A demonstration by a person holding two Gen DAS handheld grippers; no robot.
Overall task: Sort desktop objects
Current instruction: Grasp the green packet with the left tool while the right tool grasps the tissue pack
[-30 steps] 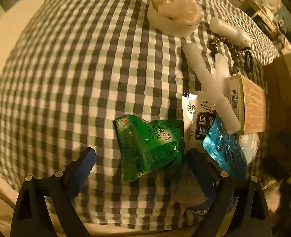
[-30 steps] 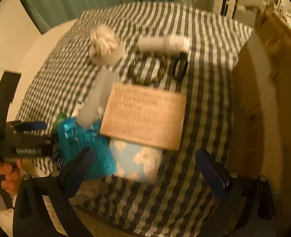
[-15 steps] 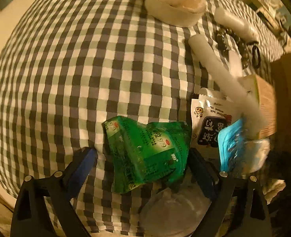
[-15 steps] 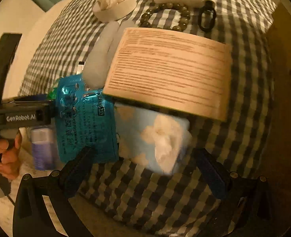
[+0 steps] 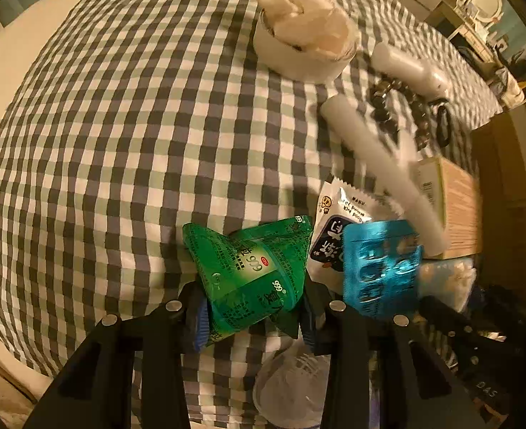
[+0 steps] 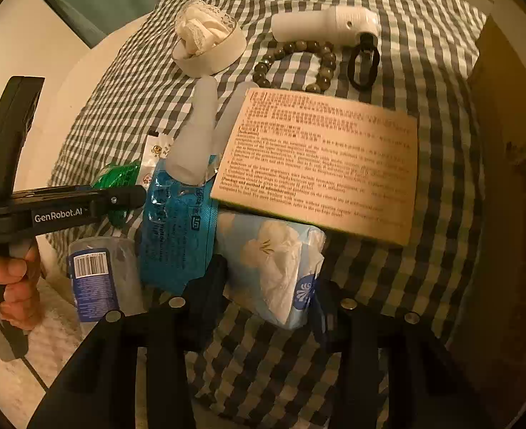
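On the checked cloth covering the desk [image 5: 127, 150], you are closing both sets of jaws at once, the left gripper [image 5: 250, 312] pinching the green sachet [image 5: 252, 271] at lower centre, the right gripper [image 6: 268, 307] nipping the tissue pack [image 6: 273, 264] low in its frame, so lift each slowly, keeping neighbours undisturbed.

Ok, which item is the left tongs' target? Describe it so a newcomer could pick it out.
Start at the checked tablecloth and go to the clutter along its near edge. The leftmost item there is the green sachet, now pinched between the left tongs, whose jaws have just been closing. It is the only green packet; its neighbours are white and blue.
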